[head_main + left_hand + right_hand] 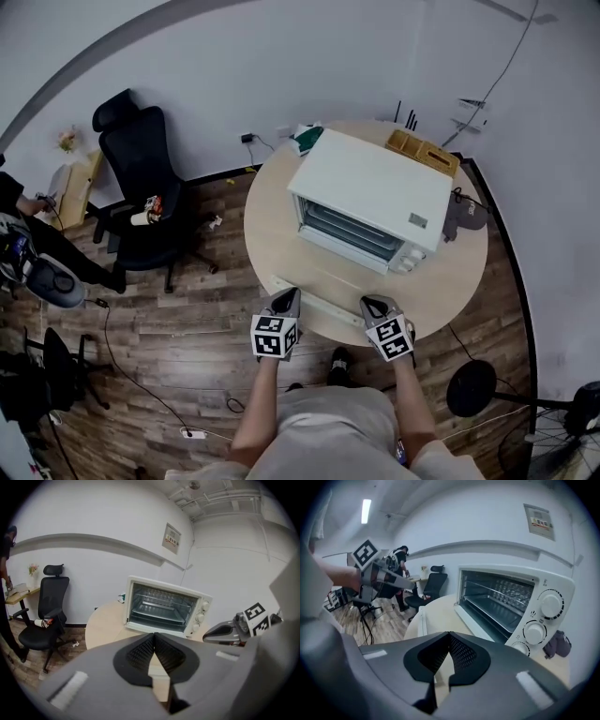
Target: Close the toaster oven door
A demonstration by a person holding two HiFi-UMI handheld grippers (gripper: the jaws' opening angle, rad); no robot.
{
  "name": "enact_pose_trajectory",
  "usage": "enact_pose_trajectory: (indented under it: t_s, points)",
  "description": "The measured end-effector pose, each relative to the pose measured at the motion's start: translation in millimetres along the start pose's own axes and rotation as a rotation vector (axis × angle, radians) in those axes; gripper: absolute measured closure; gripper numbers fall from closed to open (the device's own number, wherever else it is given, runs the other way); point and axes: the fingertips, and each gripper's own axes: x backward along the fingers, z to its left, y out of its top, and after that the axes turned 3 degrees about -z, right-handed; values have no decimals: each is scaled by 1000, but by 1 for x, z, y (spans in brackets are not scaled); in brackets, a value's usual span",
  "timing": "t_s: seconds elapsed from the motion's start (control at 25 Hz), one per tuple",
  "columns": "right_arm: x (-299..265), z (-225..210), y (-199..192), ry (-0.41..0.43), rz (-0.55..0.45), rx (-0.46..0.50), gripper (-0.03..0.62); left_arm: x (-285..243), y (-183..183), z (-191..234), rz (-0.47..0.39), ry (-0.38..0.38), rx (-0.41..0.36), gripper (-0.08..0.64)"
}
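On the round worktop (272,220) the white toaster oven (370,187) stands near the middle. Its door (328,272) lies fully open, flat toward the person, and its handle bar (314,302) is close to the worktop's near edge. The wire rack (157,609) inside is plainly visible.

The left gripper (287,300) is at the left part of the handle bar and the right gripper (375,306) is at its right end. I cannot tell if they touch it. The fingers (138,652) of the left one are pressed together with nothing between them, and the right gripper's fingers (464,653) are the same.

By my judgement no part of the closing is done yet. The door must be lifted at the handle and swung up until it meets the oven front.
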Motion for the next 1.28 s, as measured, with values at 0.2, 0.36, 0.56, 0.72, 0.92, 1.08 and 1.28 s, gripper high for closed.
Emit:
enact_pose_trajectory:
  t_s: [0.2, 0.36, 0.56, 0.72, 0.92, 1.08, 1.28]
  points:
    - [-14, 16, -30, 109, 104, 187, 591, -10, -23, -4, 43, 30, 29, 502]
    - [-20, 36, -51, 213, 163, 317, 588, -17, -38, -10, 52, 51, 61, 502]
    - [-25, 51, -65, 286, 186, 390, 543, -14, -57, -7, 75, 79, 79, 502]
    - [-23, 63, -66, 345, 153, 415, 503, -10, -61, 3, 59, 95, 151, 502]
    - [-19, 68, -78, 365, 164, 562, 472, -12, -54, 10, 37, 112, 200, 502]
    - [-17, 74, -95, 378, 204, 734, 470, -15, -49, 8, 42, 99, 186, 502]
    - [-21, 71, -112, 340, 240, 872, 459, -12, -50, 7, 39, 96, 183, 502]
